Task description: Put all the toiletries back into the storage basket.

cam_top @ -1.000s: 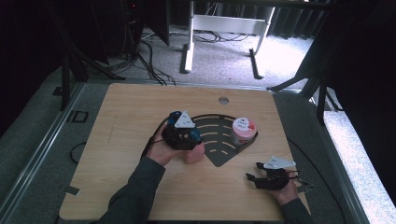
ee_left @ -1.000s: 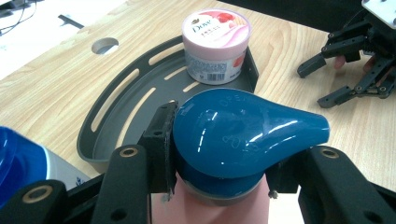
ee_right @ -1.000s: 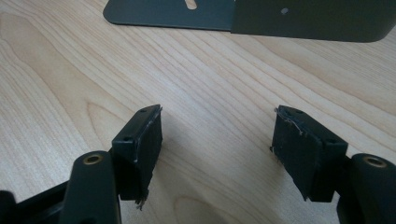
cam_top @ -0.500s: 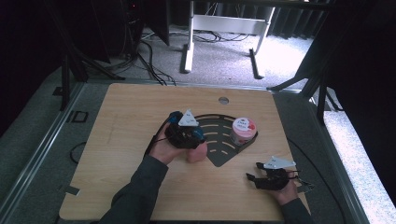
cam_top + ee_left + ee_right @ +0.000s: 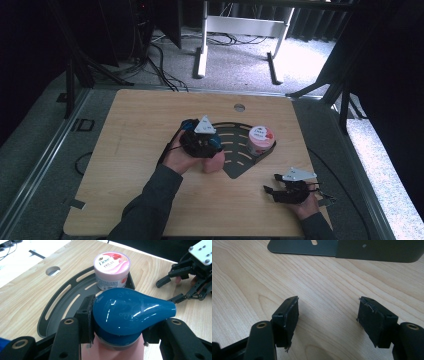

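Left gripper [image 5: 117,340] clamped on bottle [image 5: 130,312], creeping toward the rack [image 5: 53,315].

Over the last second the left hand [image 5: 192,157] has nudged slightly right; bottle now sits at the rack's near edge, pink body, blue cap between the jaws, short of the jar [image 5: 112,271] on the rack's far end. Right gripper [image 5: 328,315] hasn't moved: jaws spread, empty, low over the table [image 5: 249,277]. Looks like mid-carry, placement not yet done.

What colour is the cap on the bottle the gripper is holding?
The cap is shiny dark blue, on a pink bottle; clearest in the left gripper view.
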Tool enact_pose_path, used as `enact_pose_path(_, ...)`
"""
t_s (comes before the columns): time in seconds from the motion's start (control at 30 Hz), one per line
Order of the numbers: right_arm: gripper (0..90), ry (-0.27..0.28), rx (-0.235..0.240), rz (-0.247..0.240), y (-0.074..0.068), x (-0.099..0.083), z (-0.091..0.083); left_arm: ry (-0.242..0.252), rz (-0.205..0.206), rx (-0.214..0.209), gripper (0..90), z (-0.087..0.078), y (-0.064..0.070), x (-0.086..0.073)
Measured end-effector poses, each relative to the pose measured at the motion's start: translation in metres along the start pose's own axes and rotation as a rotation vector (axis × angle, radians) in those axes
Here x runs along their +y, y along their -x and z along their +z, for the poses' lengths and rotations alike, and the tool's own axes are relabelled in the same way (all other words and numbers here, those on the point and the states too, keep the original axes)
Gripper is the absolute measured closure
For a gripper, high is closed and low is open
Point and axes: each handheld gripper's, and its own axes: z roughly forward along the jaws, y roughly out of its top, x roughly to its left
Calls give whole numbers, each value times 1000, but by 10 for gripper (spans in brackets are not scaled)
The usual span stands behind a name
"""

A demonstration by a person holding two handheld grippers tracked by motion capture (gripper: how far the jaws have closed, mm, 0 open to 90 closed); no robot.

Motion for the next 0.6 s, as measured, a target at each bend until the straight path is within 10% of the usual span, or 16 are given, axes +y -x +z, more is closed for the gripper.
enact_pose_path(0.6, 329, 0, 0, -1, 0, 0, 0, 5, 1, -3, 528, 3, 2, 9)
